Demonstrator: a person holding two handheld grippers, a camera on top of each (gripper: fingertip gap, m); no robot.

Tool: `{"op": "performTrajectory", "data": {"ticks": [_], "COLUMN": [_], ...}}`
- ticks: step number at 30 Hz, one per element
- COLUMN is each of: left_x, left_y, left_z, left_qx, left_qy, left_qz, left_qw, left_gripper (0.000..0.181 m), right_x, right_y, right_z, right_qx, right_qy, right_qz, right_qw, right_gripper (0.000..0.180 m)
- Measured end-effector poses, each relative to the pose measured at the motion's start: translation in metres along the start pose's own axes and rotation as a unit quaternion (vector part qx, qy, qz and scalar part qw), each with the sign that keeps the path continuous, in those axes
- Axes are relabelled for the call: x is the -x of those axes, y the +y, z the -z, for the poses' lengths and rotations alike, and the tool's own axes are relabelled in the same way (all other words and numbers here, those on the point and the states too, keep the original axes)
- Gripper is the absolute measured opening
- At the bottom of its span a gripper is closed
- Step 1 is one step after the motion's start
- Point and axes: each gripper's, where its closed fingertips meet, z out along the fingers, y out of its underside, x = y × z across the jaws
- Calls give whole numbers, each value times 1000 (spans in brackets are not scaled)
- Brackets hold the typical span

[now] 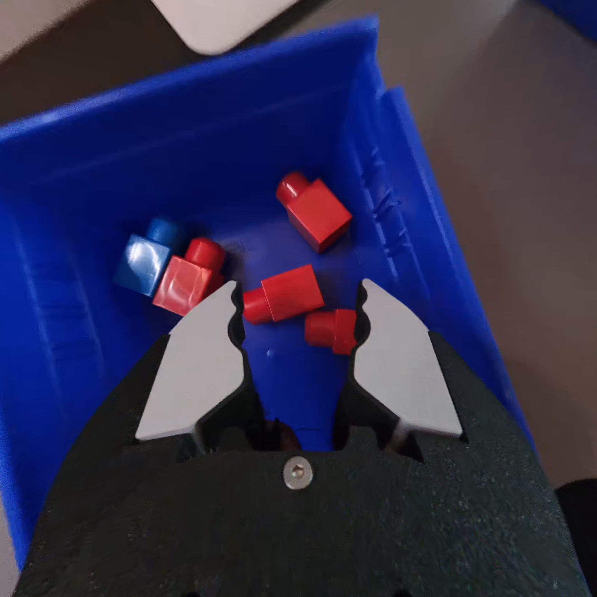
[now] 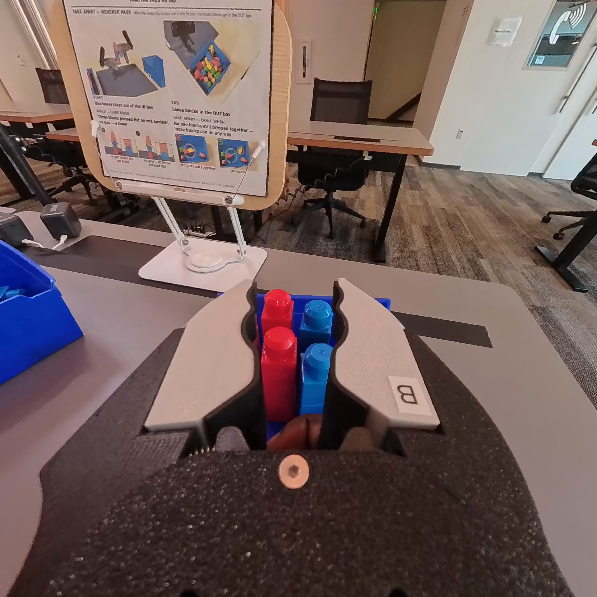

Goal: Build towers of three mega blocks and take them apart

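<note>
In the left wrist view, a blue bin (image 1: 193,145) holds several loose red blocks, such as one (image 1: 318,213) at the far right and one (image 1: 284,295) in the middle, and a single blue block (image 1: 145,265) at the left. My left gripper (image 1: 298,283) is open and empty, just above the bin floor, with red blocks lying between and beside its fingertips. In the right wrist view, my right gripper (image 2: 294,282) is open over a small blue box (image 2: 371,303). This box holds upright towers: two red (image 2: 279,371) and two blue (image 2: 315,381), seen between the fingers.
The blue bin (image 2: 29,323) stands at the left on the grey table (image 2: 452,420). Behind the box stands a white stand (image 2: 203,268) with an instruction sheet (image 2: 171,97). Black power adapters (image 2: 61,221) lie at the far left. Desks and chairs stand beyond the table's far edge.
</note>
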Motion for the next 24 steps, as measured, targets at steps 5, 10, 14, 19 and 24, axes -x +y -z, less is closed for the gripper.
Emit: {"op": "performTrajectory", "data": {"ticks": [5,10,14,19,24], "left_x": [10,15,-19,-92,-124], "left_y": [28,-24,-96,-121,-125], "left_z": [-45,-12,84,170,157], "left_qx": [87,-96,-403,-561,-464], "left_qy": [-36,-47,-72,-89,-194], "left_qz": [10,-49,-205,-342,-490], "left_qw": [996,993,889,748,712], "left_gripper": [56,53,53,53,52], "right_x": [-2,6,58,190,291], "right_y": [0,-13,-49,-85,-66], "right_z": [1,7,14,49,52], "right_qx": [-1,-16,-75,-109,-31], "right_qy": [3,-8,-116,-420,-522], "right_qz": [2,7,-28,-60,-18], "right_qw": [1000,1000,990,899,852], "right_gripper": [43,42,40,52,72]}}
